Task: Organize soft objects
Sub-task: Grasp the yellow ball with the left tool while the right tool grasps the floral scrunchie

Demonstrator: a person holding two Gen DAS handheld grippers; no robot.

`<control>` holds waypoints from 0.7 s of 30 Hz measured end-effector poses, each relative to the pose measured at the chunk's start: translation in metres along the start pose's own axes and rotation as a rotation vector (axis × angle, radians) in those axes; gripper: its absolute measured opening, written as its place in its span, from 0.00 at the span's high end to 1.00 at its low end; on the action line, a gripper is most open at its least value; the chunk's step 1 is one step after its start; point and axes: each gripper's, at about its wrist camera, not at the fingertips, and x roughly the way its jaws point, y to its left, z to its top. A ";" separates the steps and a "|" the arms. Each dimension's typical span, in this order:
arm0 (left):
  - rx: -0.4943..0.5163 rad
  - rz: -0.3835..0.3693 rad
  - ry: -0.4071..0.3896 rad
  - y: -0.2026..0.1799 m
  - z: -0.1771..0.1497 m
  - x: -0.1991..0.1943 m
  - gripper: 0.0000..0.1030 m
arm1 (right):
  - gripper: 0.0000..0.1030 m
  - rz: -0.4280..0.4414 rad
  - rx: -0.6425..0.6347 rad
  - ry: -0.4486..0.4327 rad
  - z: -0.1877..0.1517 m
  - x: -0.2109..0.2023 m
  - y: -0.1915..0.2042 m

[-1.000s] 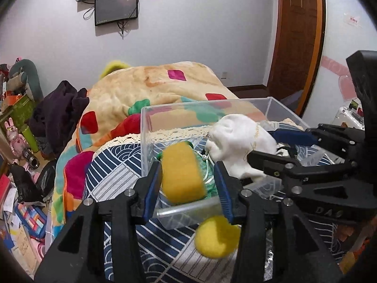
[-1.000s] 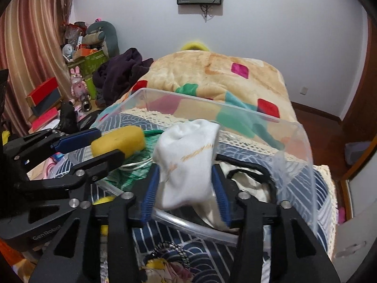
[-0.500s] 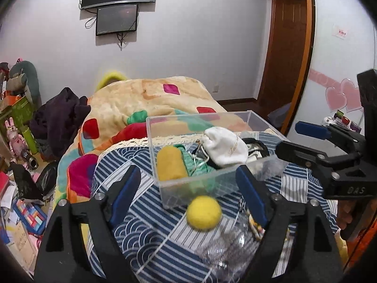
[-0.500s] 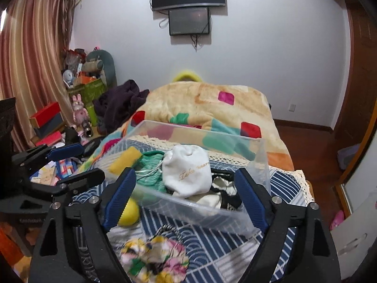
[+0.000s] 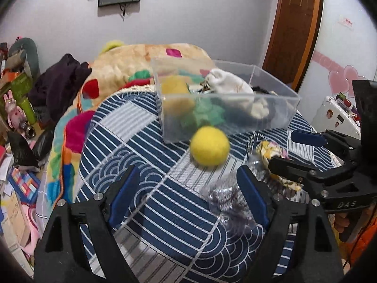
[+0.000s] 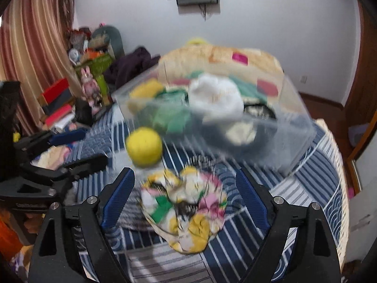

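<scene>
A clear plastic bin (image 5: pixel 278 113) (image 6: pixel 294 141) on the blue striped cloth holds a yellow sponge (image 5: pixel 174 87), a white sock (image 5: pixel 231 85) (image 6: pixel 216 94) and green fabric (image 5: pixel 207 115). A yellow ball (image 5: pixel 209 146) (image 6: pixel 144 146) lies on the cloth in front of the bin. A floral scrunchie (image 6: pixel 186 207) (image 5: pixel 271 151) lies nearer. A crumpled clear bag (image 5: pixel 228 202) lies beside my left gripper's right finger. My left gripper (image 5: pixel 188 193) is open and empty, back from the ball. My right gripper (image 6: pixel 186 200) is open and empty over the scrunchie.
The cloth covers a round table (image 5: pixel 141 122). Behind it is a bed with a patchwork blanket (image 5: pixel 141 54) and a dark garment (image 5: pixel 61 80). Clutter and boxes (image 5: pixel 18 165) fill the floor at left. A wooden door (image 5: pixel 294 23) stands at right.
Both grippers let go of the sponge and the sock in the bin, opened wide and pulled back. They now sit lower, nearer the ball and scrunchie.
</scene>
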 end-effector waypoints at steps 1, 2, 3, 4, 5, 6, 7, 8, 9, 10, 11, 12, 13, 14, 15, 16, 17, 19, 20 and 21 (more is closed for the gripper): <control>0.000 -0.003 0.003 -0.001 -0.001 0.002 0.18 | 0.17 -0.007 0.005 0.007 -0.002 0.002 -0.002; 0.001 -0.006 0.005 -0.001 -0.001 0.003 0.18 | 0.17 -0.012 0.010 0.011 -0.006 0.002 -0.003; 0.001 -0.009 0.003 -0.003 0.000 0.005 0.18 | 0.17 -0.014 0.020 0.013 -0.008 0.002 -0.006; 0.002 -0.012 0.001 -0.004 0.000 0.006 0.20 | 0.17 -0.017 0.029 0.012 -0.009 0.001 -0.009; 0.004 -0.015 0.000 -0.005 0.002 0.007 0.21 | 0.17 -0.017 0.045 0.018 -0.011 -0.001 -0.011; 0.008 -0.017 -0.003 -0.007 0.003 0.009 0.24 | 0.17 -0.023 0.056 0.016 -0.013 -0.003 -0.016; 0.011 -0.016 -0.005 -0.008 0.005 0.010 0.27 | 0.18 -0.030 0.065 0.014 -0.015 -0.004 -0.019; 0.013 -0.014 -0.008 -0.009 0.007 0.011 0.28 | 0.18 -0.043 0.076 0.013 -0.019 -0.007 -0.021; 0.013 -0.012 -0.008 -0.010 0.010 0.014 0.30 | 0.18 -0.047 0.083 0.016 -0.021 -0.008 -0.025; 0.012 -0.013 -0.006 -0.011 0.011 0.016 0.33 | 0.19 -0.046 0.093 0.025 -0.024 -0.007 -0.029; 0.012 -0.014 -0.004 -0.011 0.012 0.018 0.34 | 0.20 -0.047 0.098 0.029 -0.028 -0.009 -0.029; 0.012 -0.015 -0.001 -0.011 0.014 0.022 0.35 | 0.26 -0.050 0.100 0.039 -0.031 -0.008 -0.031; 0.012 -0.014 0.003 -0.012 0.015 0.024 0.36 | 0.33 -0.055 0.099 0.047 -0.034 -0.007 -0.032; 0.014 -0.014 0.008 -0.013 0.016 0.027 0.36 | 0.36 -0.060 0.099 0.054 -0.038 -0.007 -0.033; 0.016 -0.012 0.014 -0.014 0.017 0.031 0.36 | 0.38 -0.060 0.106 0.063 -0.042 -0.006 -0.036; 0.016 -0.010 0.018 -0.014 0.018 0.033 0.36 | 0.39 -0.058 0.109 0.059 -0.044 -0.009 -0.037; 0.016 -0.011 0.023 -0.015 0.019 0.036 0.36 | 0.39 -0.057 0.113 0.054 -0.045 -0.011 -0.038; 0.014 -0.009 0.032 -0.015 0.019 0.042 0.36 | 0.41 -0.055 0.122 0.048 -0.048 -0.016 -0.041; 0.012 -0.010 0.036 -0.015 0.019 0.044 0.37 | 0.44 -0.053 0.127 0.046 -0.048 -0.019 -0.043; 0.009 -0.010 0.043 -0.015 0.019 0.047 0.40 | 0.49 -0.052 0.131 0.048 -0.050 -0.020 -0.045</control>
